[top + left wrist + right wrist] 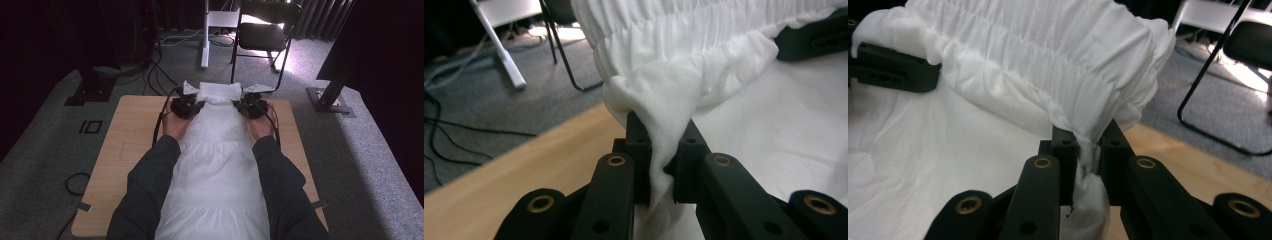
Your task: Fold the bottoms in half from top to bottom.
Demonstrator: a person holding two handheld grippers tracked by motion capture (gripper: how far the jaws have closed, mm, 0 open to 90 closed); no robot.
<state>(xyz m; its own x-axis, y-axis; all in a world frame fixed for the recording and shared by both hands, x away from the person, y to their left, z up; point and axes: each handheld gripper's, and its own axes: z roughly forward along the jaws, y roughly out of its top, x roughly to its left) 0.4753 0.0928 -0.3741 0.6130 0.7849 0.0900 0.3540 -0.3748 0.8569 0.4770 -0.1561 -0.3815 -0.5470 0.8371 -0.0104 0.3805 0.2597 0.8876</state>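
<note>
A white skirt [216, 165] with a gathered elastic waistband [218, 92] stretches along the wooden table [125, 145] towards the person. My left gripper [186, 106] is shut on the waistband's left corner, and the cloth [659, 115] bunches between its black jaws. My right gripper [252, 106] is shut on the right corner, with cloth [1088, 145] pinched between its jaws. Both hold the waistband end lifted off the table at its far end. In the right gripper view the other gripper [893, 67] sits at the far side of the waistband [1038, 45].
A black folding chair [267, 35] stands on the grey carpet beyond the table. Cables [160, 75] trail on the floor at the back left, beside a dark stand base [90, 90]. Another stand base [330, 102] sits at the right. Both forearms in dark sleeves [150, 185] flank the skirt.
</note>
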